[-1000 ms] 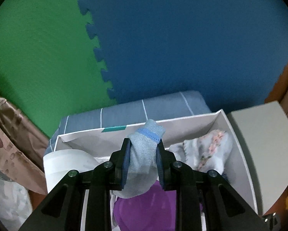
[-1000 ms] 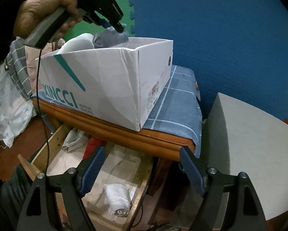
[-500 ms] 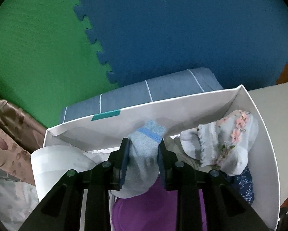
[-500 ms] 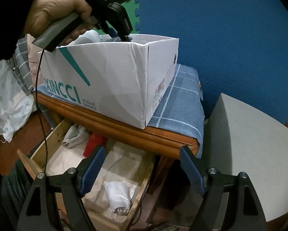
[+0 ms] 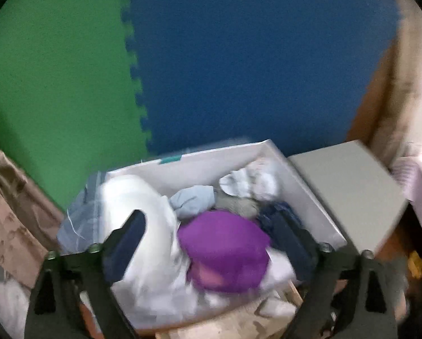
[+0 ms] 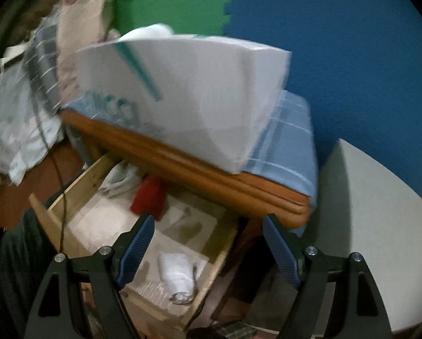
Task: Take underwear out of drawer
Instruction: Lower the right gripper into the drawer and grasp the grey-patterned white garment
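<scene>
Both tools wide open, holding nothing: left tool (image 5: 208,243) over the box (image 5: 310,195), right tool (image 6: 208,245) above the drawer (image 6: 69,197).

The left gripper (image 5: 208,243) has a black frame of angular arms with triangular cut-outs, round silver screw heads at its joints, and dark navy pads on the inner faces of its two fingers, blurred in this view. The right gripper (image 6: 209,247) is built the same way, black with four silver screws across its knuckles, and its finger pads (image 6: 136,250) are blue and finely ribbed. A thin dark cable (image 6: 57,175) runs down at about nine o'clock of the right wrist view, beside a dark green sleeve (image 6: 16,257) at roughly eight o'clock.
</scene>
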Demonstrator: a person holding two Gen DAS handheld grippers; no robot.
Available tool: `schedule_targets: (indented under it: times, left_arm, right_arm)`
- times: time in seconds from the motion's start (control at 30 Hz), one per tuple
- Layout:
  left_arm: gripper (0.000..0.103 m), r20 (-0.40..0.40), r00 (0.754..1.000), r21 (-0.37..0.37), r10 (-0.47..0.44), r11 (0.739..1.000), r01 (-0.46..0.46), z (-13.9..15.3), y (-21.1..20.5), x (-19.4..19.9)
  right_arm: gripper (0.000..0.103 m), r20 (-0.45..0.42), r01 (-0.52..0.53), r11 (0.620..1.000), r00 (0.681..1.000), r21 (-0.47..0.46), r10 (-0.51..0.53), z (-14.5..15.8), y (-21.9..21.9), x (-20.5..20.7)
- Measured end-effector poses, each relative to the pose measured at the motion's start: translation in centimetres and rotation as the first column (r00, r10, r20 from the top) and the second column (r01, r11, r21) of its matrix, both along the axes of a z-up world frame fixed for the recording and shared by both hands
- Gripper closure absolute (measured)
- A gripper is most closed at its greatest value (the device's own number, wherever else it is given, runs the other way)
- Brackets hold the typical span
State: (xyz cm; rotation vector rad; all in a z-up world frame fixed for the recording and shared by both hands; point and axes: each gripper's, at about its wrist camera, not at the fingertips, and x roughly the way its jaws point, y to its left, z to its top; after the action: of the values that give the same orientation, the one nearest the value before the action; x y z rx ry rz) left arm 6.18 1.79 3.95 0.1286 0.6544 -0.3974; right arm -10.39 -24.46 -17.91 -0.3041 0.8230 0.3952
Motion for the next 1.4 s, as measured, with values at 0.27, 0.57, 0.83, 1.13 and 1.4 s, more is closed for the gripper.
schedule_targets:
  times: [0.27, 0.57, 0.83, 1.13, 1.4]
  left_arm:
    - [0.000, 0.158, 0.987, 0.000, 0.037, 0.999, -0.037, -3.4, 12.3, -18.2]
    - [0.001, -0.058, 0.973, -0.185, 0.224, 0.955, -0.231, -13.2, 16.9, -23.9]
    - [0.001, -0.129, 0.977, -0.210, 0.171, 0.958, -0.195, -16.0, 16.2, -23.6]
    - [0.002, -0.223, 0.965, -0.245, 0.142, 0.950, -0.196, -18.1, 15.3, -21.2]
    - [0.002, -0.274, 0.953, -0.255, 0.126, 0.946, -0.199, -19.0, 14.1, -20.1]
  right_arm:
    - [0.021, -0.136, -0.222, 0.975, 0.967, -0.017, 0.218, -4.1, 10.1, -0.3]
    - [0.022, -0.116, -0.534, 0.784, 0.842, -0.317, 0.527, -10.8, 24.2, 0.2]
    - [0.022, -0.109, -0.594, 0.611, 0.758, -0.523, 0.644, -17.7, 27.3, 1.9]
    - [0.023, -0.078, -0.599, 0.576, 0.728, -0.555, 0.681, -21.2, 28.6, 3.6]
    - [0.079, -0.129, -0.561, 0.686, 0.808, -0.463, 0.574, -20.1, 26.7, 5.8]
